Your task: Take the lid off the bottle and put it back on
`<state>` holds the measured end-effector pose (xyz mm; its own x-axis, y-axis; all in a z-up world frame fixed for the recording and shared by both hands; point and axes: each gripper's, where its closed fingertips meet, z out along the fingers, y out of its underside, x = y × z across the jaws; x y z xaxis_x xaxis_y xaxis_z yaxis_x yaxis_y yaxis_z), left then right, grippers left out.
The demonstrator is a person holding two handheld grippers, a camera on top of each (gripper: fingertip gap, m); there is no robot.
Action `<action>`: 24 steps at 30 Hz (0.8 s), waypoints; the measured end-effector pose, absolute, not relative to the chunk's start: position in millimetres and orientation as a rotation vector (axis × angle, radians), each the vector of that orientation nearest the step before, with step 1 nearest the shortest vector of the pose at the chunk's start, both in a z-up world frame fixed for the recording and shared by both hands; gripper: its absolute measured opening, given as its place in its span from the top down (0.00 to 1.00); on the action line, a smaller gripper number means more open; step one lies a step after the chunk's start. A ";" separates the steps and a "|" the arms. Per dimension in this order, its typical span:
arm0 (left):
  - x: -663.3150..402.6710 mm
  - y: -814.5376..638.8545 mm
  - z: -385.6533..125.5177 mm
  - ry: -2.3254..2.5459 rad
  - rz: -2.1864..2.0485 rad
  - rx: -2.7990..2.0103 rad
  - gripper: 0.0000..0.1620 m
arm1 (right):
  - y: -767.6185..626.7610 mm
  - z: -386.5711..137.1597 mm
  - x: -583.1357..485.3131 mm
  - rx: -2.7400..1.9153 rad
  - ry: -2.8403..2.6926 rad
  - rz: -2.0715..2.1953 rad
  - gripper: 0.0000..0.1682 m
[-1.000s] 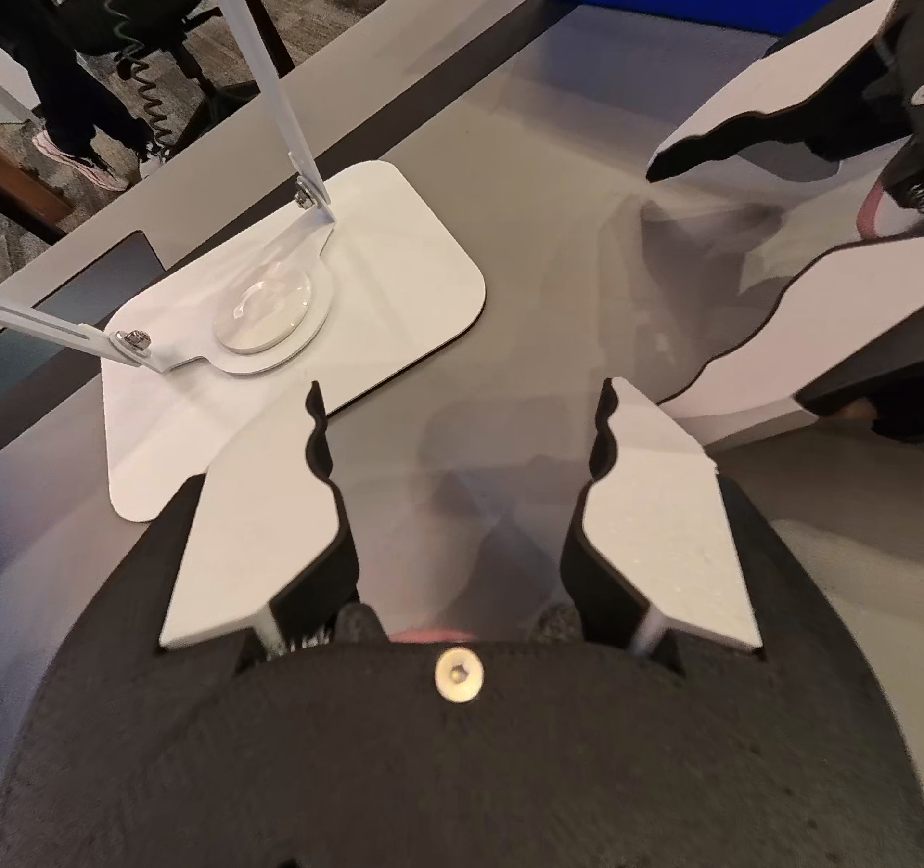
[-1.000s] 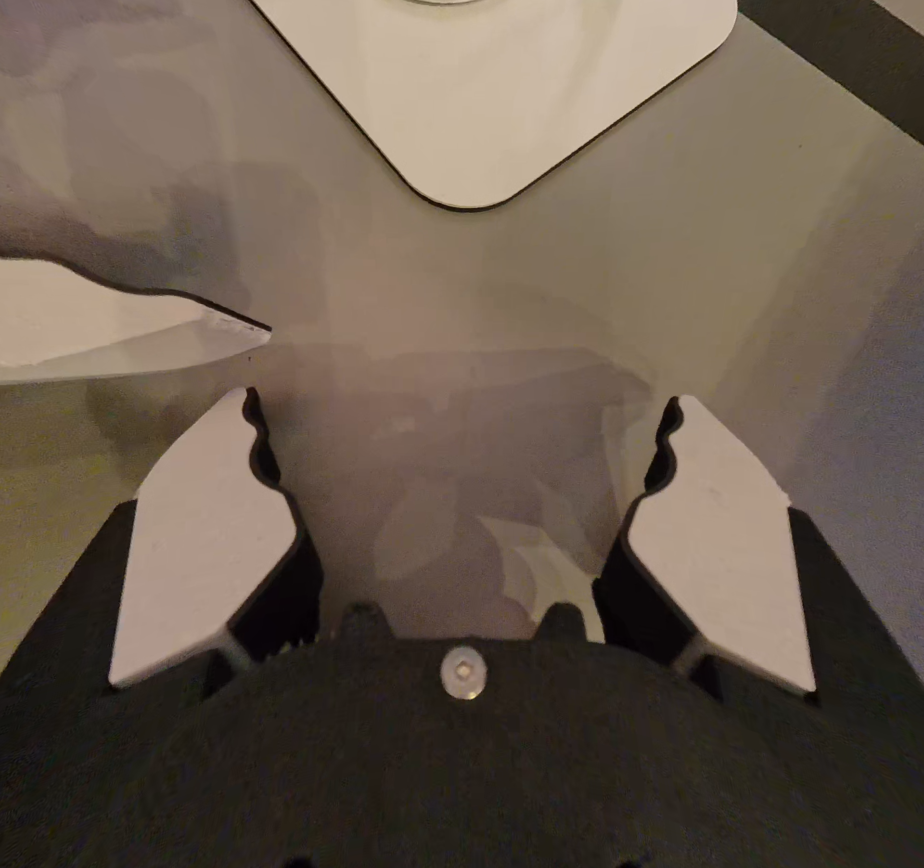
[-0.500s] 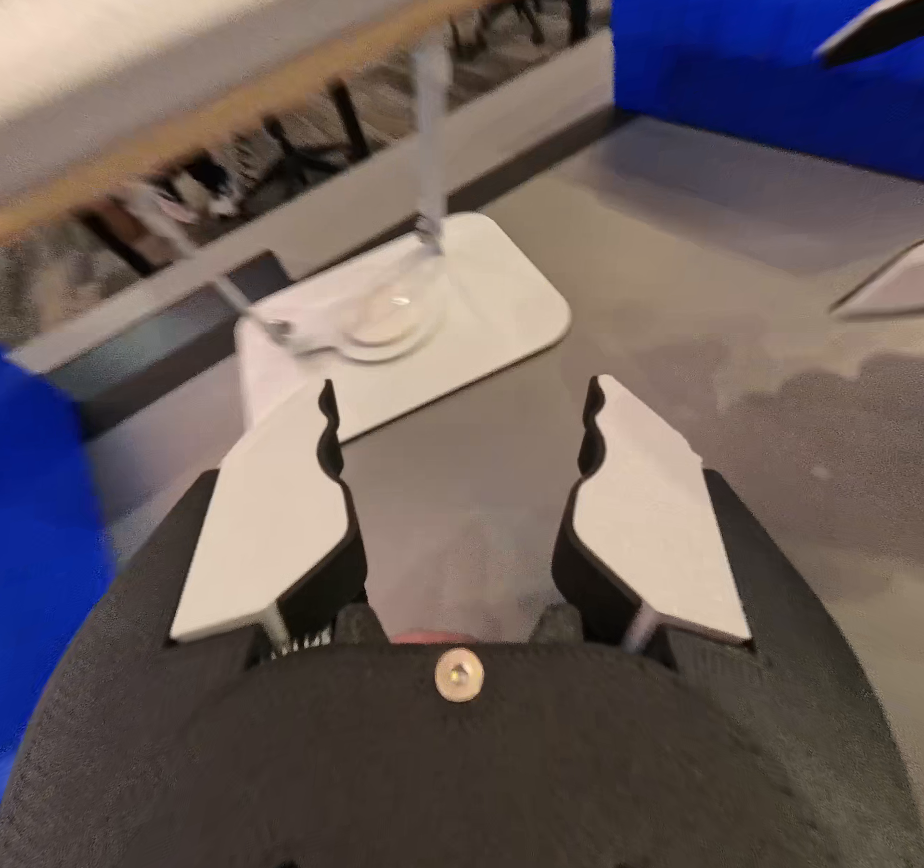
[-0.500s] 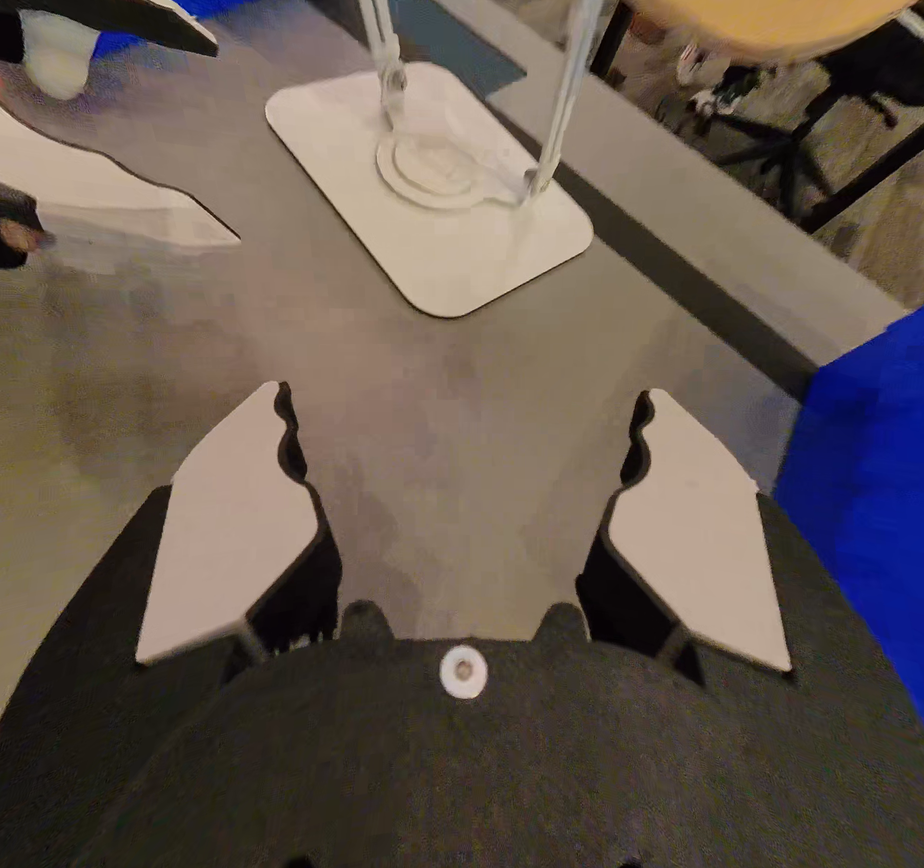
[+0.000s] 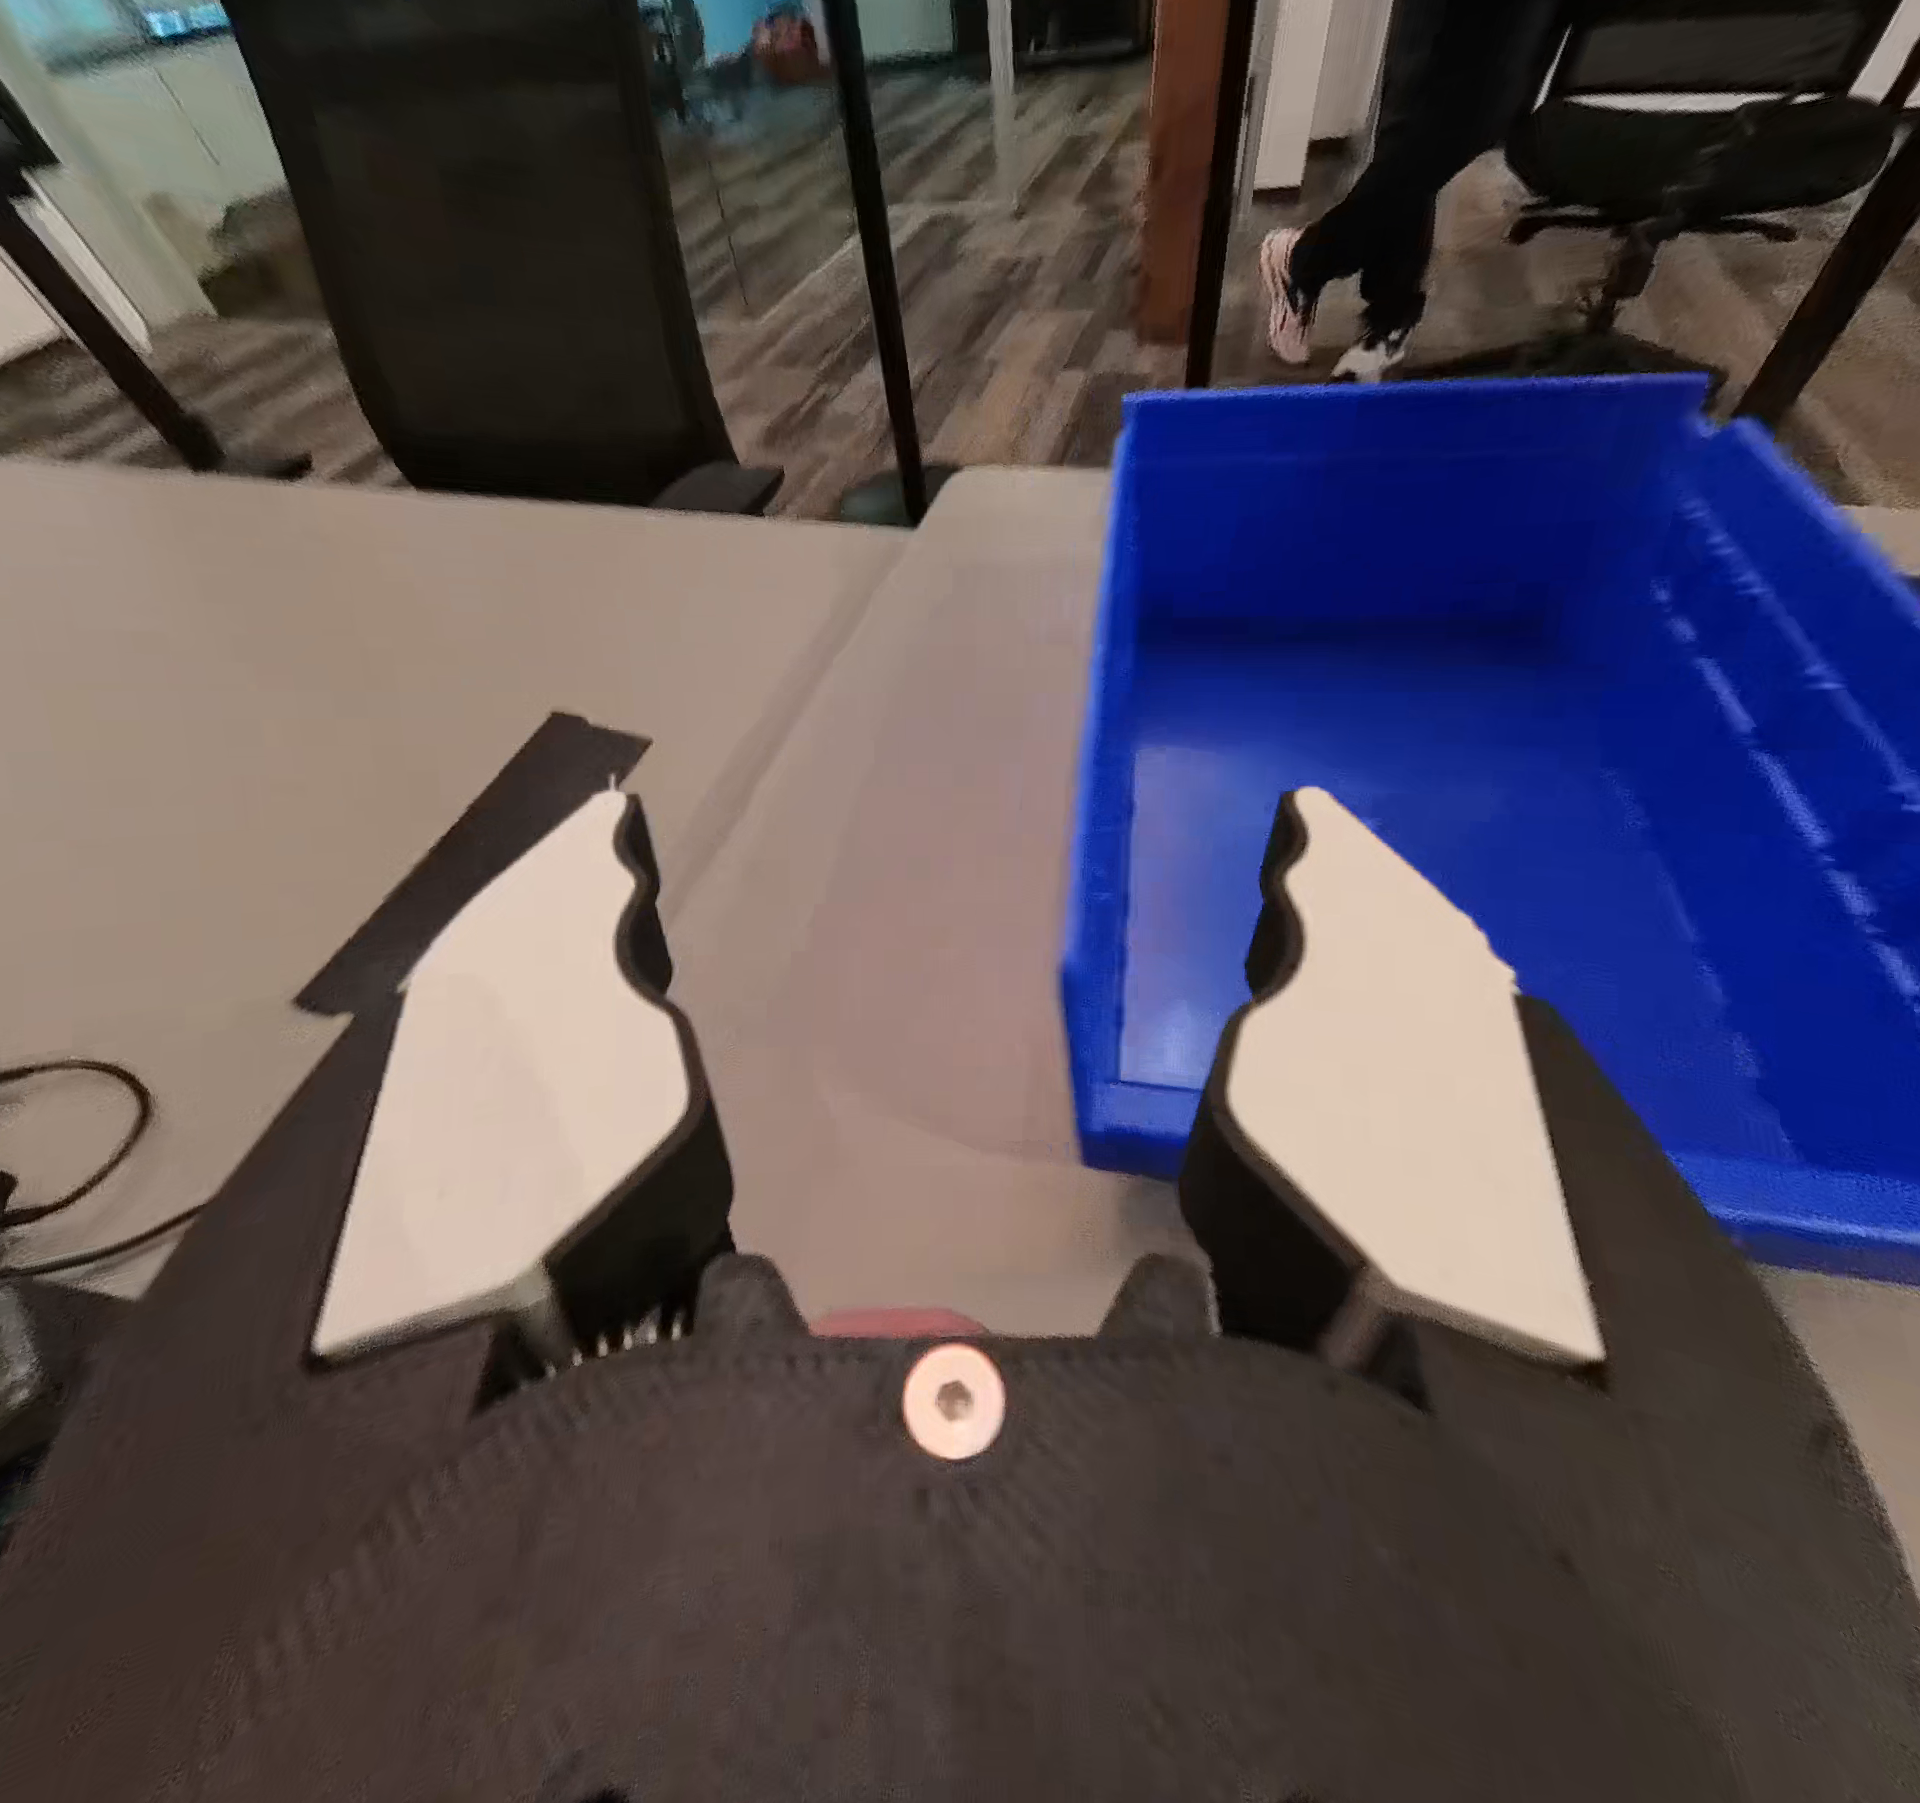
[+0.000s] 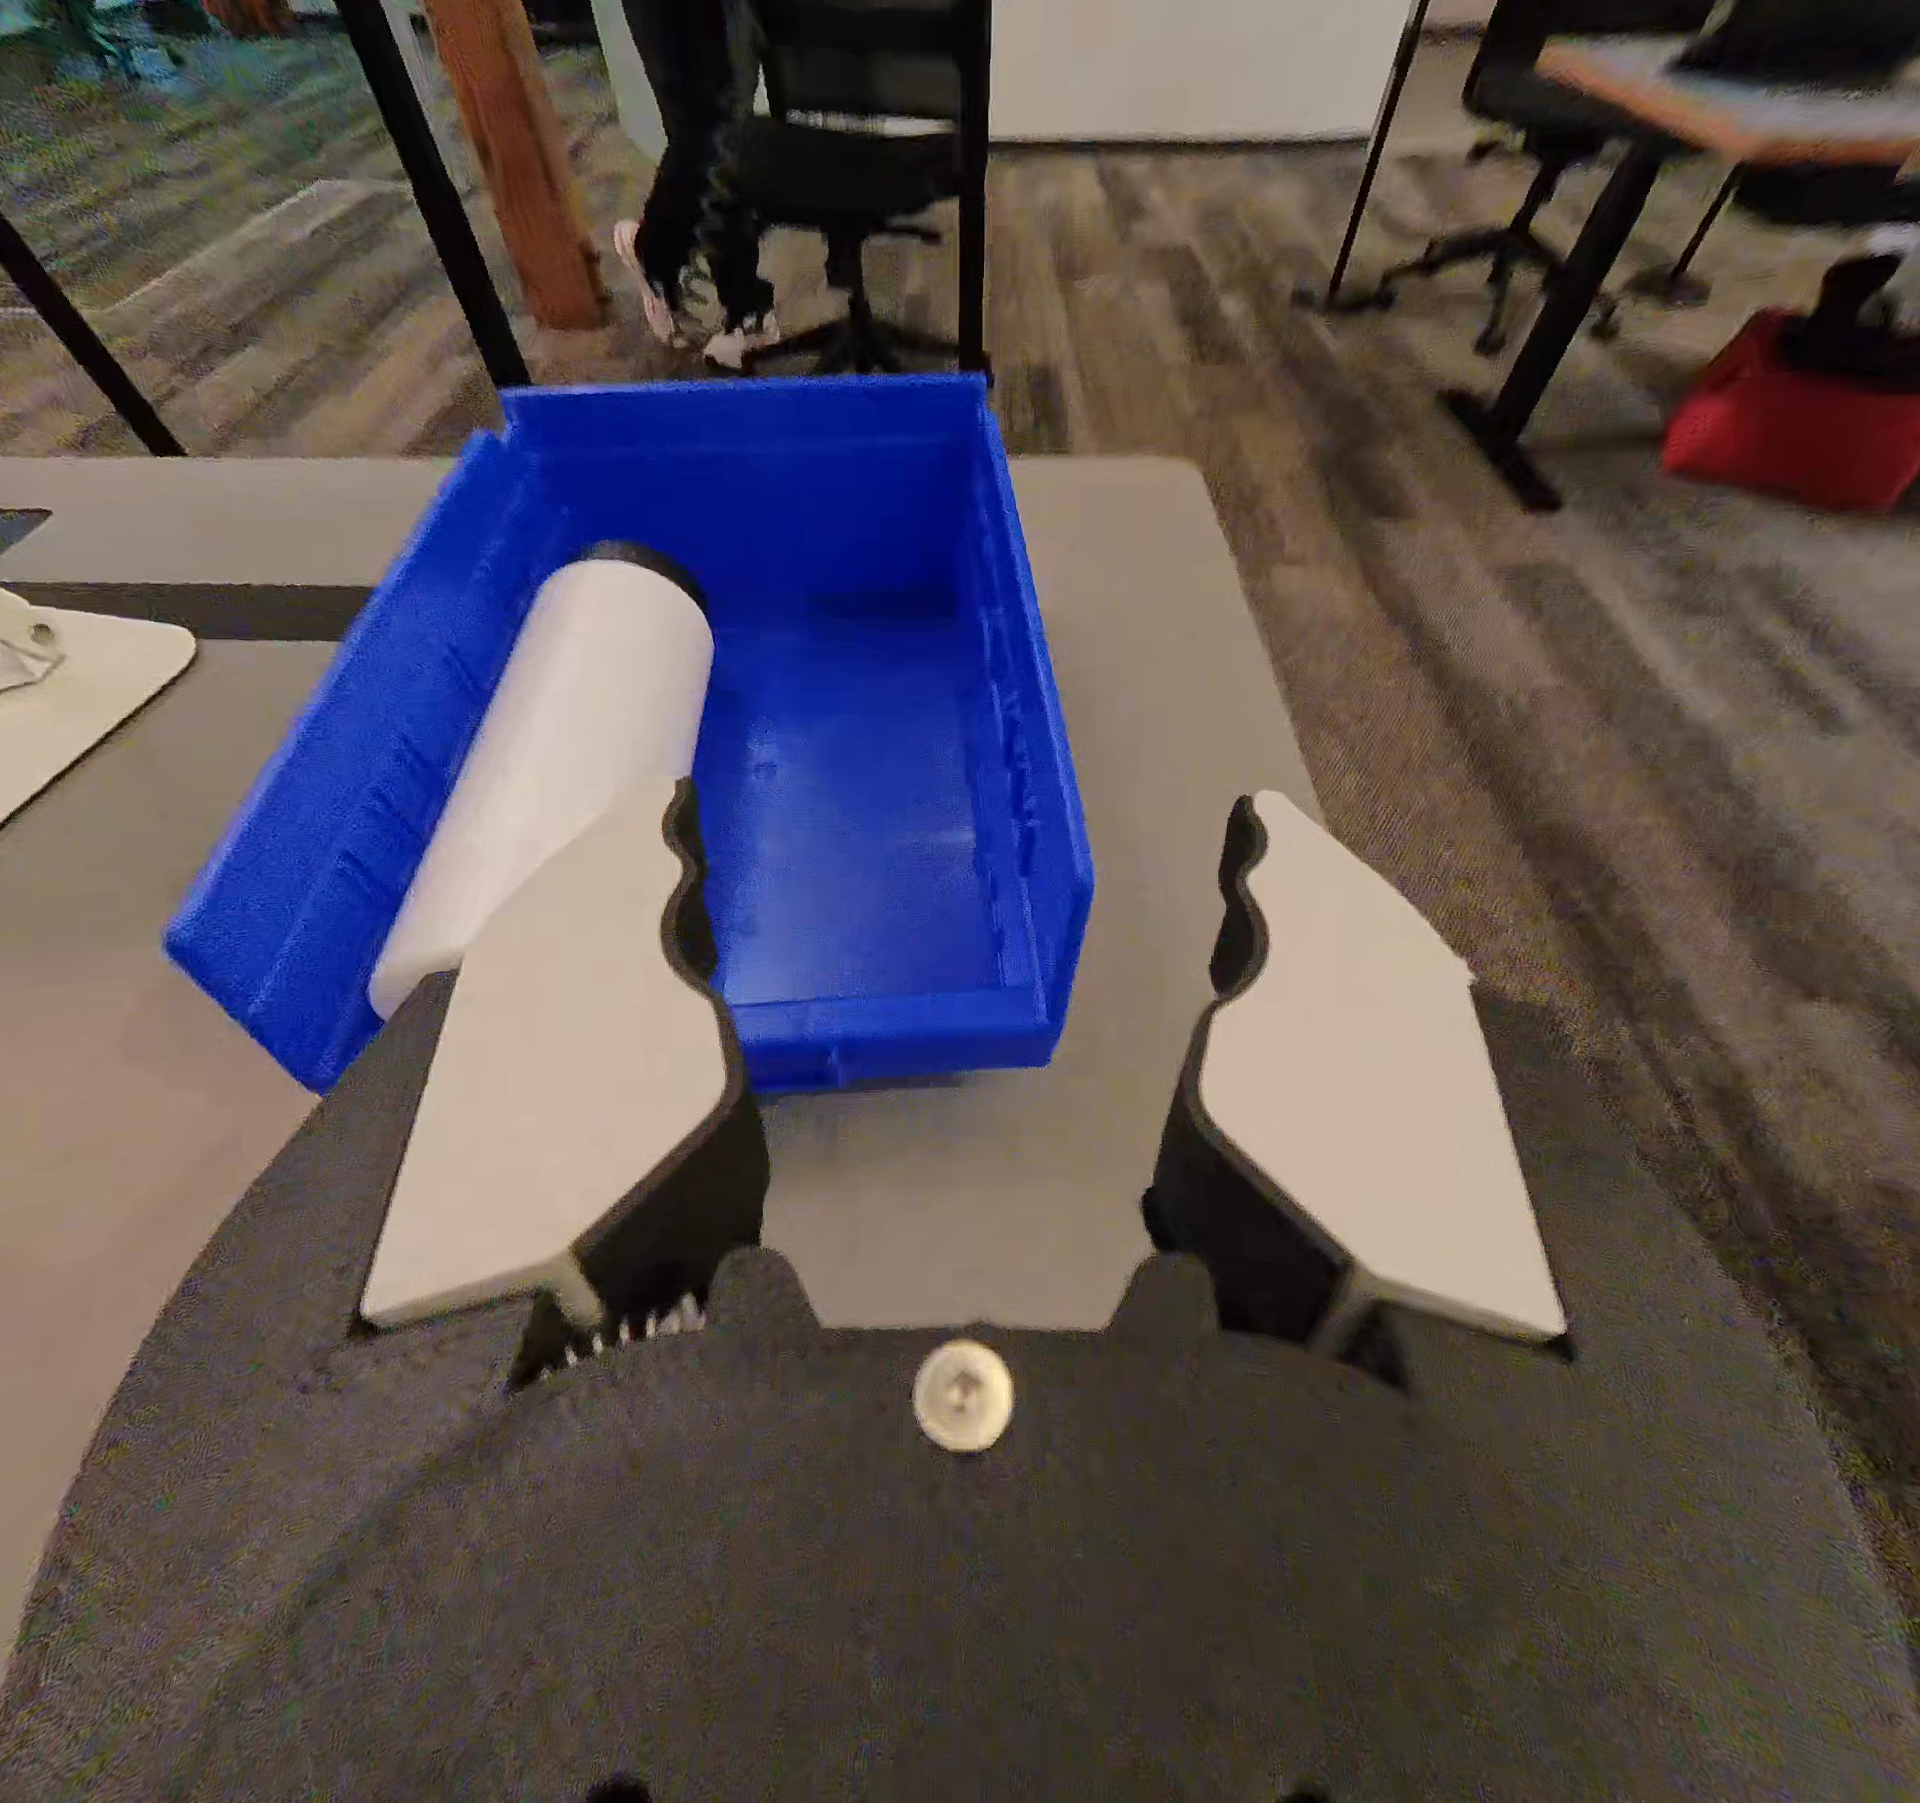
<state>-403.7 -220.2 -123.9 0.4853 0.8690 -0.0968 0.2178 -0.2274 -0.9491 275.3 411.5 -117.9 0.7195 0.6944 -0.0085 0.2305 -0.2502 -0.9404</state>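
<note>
Both your claws hang spread and empty: the right claw [image 6: 961, 818] faces the blue bin [image 6: 1023, 714], where the white bottle [image 6: 561, 766] lies at centre-left, its dark lid [image 6: 649, 556] apparently far-end. Reaching in, you risk clipping the wall. The left claw [image 5: 961, 808] views an empty bin.

Our right gripper's left finger [image 6: 561, 1057] hides the near end of the white bottle [image 6: 582, 714]. We see only the legs of a person [image 6: 696, 164].

Open-plan office workspace.
Grey desk [image 6: 1122, 548], black swivel chairs [image 6: 852, 143], glass partitions [image 5: 727, 91] and wood-pattern floor [image 6: 1351, 403] beyond.
</note>
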 end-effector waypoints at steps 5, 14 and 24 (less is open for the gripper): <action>-421.2 -206.2 -175.9 -1.000 0.344 -1.828 0.37 | 439.7 -171.5 268.9 -1.997 -0.740 0.671 0.75; -417.2 -188.6 -209.5 -0.945 0.251 -1.974 0.54 | 458.7 -225.5 258.8 -2.138 -0.841 0.614 0.70; -415.9 -175.1 -214.6 -0.763 0.280 -2.138 0.97 | 450.9 -231.3 245.4 -2.152 -0.961 0.724 0.97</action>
<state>-415.9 -175.1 -214.6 0.7907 0.6090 0.0621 0.4242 -0.4721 -0.7728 245.4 450.9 -231.3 0.5759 0.7894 -0.2123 0.4219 -0.5095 -0.7500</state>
